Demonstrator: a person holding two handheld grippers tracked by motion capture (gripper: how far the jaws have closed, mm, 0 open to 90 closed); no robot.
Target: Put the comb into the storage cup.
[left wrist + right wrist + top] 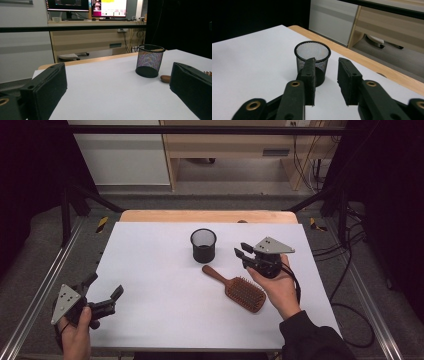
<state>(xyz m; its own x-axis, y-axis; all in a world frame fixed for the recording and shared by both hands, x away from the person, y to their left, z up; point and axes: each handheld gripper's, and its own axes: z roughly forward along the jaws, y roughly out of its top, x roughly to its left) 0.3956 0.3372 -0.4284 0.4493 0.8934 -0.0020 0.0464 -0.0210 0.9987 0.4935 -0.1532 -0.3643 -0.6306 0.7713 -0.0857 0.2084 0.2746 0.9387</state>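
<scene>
My right hand-held gripper (241, 254) hangs released near the hairbrush (236, 287): light, stiff wood; I'd grip its slim handle.

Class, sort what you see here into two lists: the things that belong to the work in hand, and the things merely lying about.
In the work:
mesh cup
wooden hairbrush
right tongs, open, near the cup
left tongs, open, at the table's near left

Lying about:
monitors on the far desk
cables on the floor
</scene>
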